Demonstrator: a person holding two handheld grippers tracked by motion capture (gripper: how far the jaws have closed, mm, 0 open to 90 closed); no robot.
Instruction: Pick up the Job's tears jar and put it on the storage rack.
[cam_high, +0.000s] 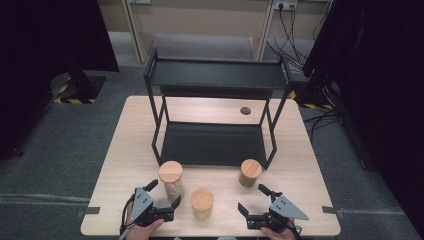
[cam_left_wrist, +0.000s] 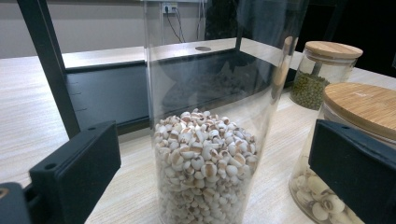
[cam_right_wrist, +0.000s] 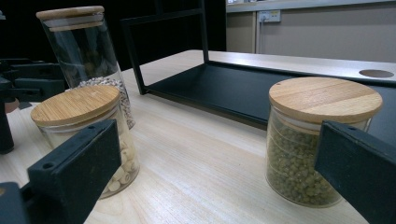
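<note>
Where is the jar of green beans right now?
In the high view the green bean jar stands on the table's right half, just before the black shelf's front right leg, ahead of the open right gripper.

three lidded jars (cam_high: 171, 180) are seen on the tabletop (cam_high: 125, 150) before a black rack (cam_high: 215, 142); both grippers, left (cam_high: 164, 197) and right (cam_high: 250, 198), are held spread near them.

Tall glass jar (cam_high: 171, 181) before us, upright.
We see its bamboo lid on, pale round seeds filling its lower part; it stands on the table (cam_high: 310, 175) just beside a shorter jar (cam_high: 202, 202).
</note>
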